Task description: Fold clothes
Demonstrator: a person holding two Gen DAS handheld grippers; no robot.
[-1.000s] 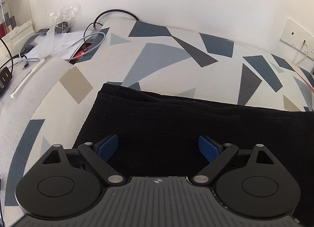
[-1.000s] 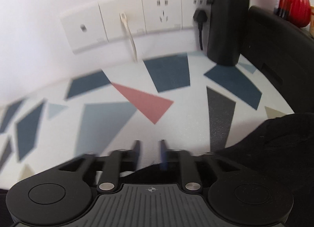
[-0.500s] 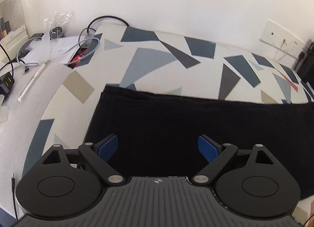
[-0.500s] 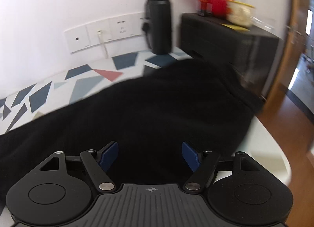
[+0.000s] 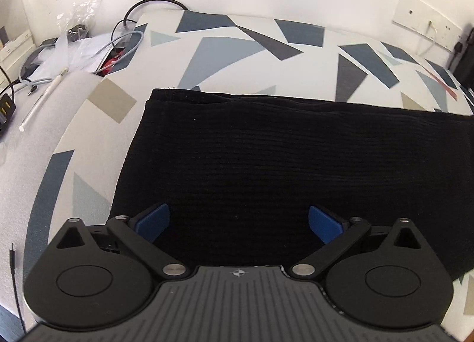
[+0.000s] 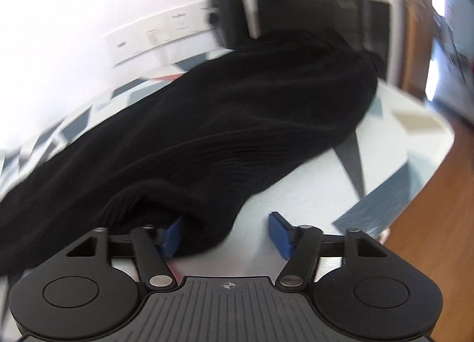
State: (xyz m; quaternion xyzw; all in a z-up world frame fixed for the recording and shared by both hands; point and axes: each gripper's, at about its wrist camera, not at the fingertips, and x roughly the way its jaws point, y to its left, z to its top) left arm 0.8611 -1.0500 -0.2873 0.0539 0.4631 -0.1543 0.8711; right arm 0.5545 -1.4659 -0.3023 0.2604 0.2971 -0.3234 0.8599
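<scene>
A black ribbed knit garment (image 5: pixel 281 158) lies flat across a table with a patterned cloth (image 5: pixel 237 54). Its left edge and far edge are straight. My left gripper (image 5: pixel 238 217) hovers over the garment's near left part, its jaws opening wide with only flat cloth below them. In the right wrist view the garment (image 6: pixel 222 111) bunches toward its right end. My right gripper (image 6: pixel 226 234) is at its near edge with jaws closing. A rolled fold of the garment lies against the left blue pad (image 6: pixel 173 237), while the right pad (image 6: pixel 280 232) stands apart over bare cloth.
Cables and plastic bags (image 5: pixel 89 46) and a white pen (image 5: pixel 41 102) clutter the table's far left. Wall sockets (image 5: pixel 426 23) line the back wall. A black bottle (image 6: pixel 228 7) and a dark cabinet (image 6: pixel 323 22) stand at the far right. The table edge drops to a wooden floor (image 6: pixel 429 238).
My right gripper swung from facing the wall sockets to the garment's right end, and its jaws went from nearly shut to apart. The left gripper shifted a little and its jaws widened.
</scene>
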